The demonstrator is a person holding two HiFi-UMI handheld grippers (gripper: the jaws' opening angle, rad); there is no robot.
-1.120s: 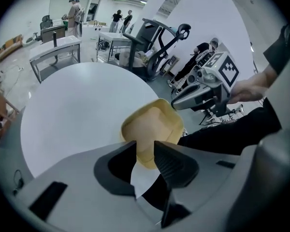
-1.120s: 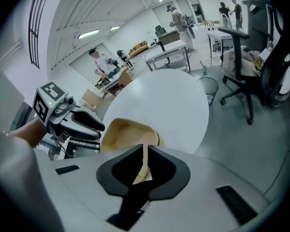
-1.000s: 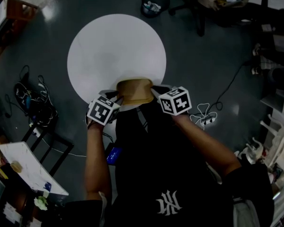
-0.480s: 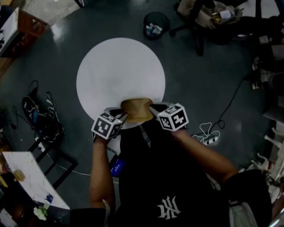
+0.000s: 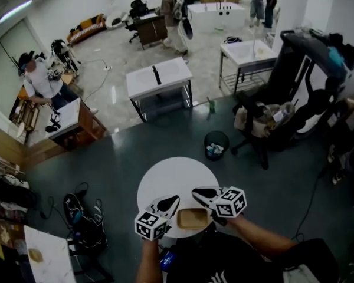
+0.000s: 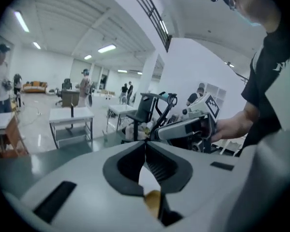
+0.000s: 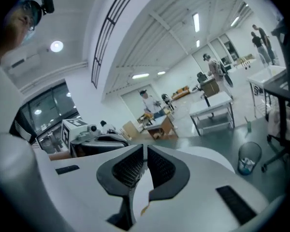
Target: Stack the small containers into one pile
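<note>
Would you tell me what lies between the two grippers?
The head view shows a shallow tan square container between the right gripper and the left gripper, whose jaws have just been closing on nothing.

Bright ceiling lights, fisheye edges, seemingly soft

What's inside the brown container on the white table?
The brown container shows only its tan floor, with nothing loose in it. Whether others are nested inside cannot be told in this view.
</note>
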